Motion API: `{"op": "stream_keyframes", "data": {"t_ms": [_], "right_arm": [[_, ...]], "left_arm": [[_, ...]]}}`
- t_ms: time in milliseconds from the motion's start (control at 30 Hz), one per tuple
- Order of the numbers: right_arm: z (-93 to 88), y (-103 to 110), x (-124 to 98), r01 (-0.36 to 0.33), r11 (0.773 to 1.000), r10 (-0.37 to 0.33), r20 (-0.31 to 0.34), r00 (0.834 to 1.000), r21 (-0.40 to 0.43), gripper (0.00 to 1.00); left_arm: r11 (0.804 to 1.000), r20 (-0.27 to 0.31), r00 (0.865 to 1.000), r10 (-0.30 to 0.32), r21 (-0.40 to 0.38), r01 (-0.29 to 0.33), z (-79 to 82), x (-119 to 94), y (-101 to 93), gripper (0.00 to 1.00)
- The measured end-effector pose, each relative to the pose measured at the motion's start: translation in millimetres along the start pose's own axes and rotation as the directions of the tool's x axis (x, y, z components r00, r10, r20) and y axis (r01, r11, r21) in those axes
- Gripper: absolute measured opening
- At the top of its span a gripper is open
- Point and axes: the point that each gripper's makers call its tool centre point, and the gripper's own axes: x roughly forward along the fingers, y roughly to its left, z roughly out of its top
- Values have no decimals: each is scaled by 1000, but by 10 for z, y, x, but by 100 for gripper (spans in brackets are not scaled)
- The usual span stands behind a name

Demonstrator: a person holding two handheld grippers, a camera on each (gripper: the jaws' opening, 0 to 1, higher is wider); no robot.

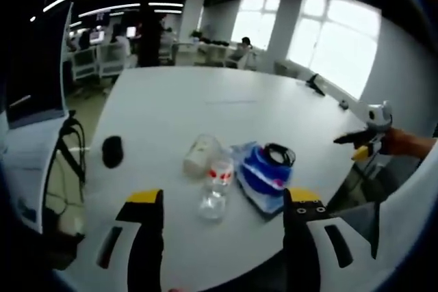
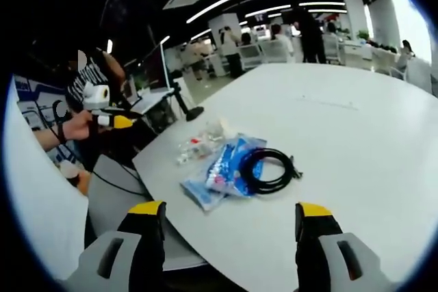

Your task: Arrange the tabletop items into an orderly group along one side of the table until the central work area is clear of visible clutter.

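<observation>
Jaws: left gripper [image 1: 224, 206] and right gripper [image 2: 230, 217] are held apart, nothing grasped | Items: bottle [image 1: 215, 186], cup [image 1: 200, 154], blue pack [image 2: 222, 169] and cable [image 2: 268, 169] are clustered near table [image 2: 356, 141] edge; mouse [image 1: 111, 150] apart | Risk: bottle could be rolled off if nudged.

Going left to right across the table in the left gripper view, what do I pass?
Black mouse → tipped pale cup → clear plastic bottle with red label → blue packet carrying the black coiled cable → the other hand-held gripper at the table's right edge.
</observation>
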Motion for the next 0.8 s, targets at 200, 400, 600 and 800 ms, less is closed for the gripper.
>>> {"op": "stream_keyframes", "data": {"t_ms": [200, 400, 600, 800], "right_arm": [[-30, 12, -5, 4, 1000, -4, -5, 1000, 7, 79], [-39, 35, -17, 7, 1000, -7, -6, 1000, 10, 78], [-76, 27, -29, 10, 1000, -9, -9, 1000, 15, 79], [-102, 23, -46, 18, 1000, -18, -8, 1000, 25, 79]], "left_arm": [[1000, -10, 1000, -7, -21, 6, 9, 143, 15, 67], [998, -10, 1000, -4, -58, 4, 16, 311, 128, 66], [999, -30, 999, -31, -28, 30, 37, 500, 147, 66], [999, -33, 999, -42, -19, 42, 96, 671, 202, 65]]}}
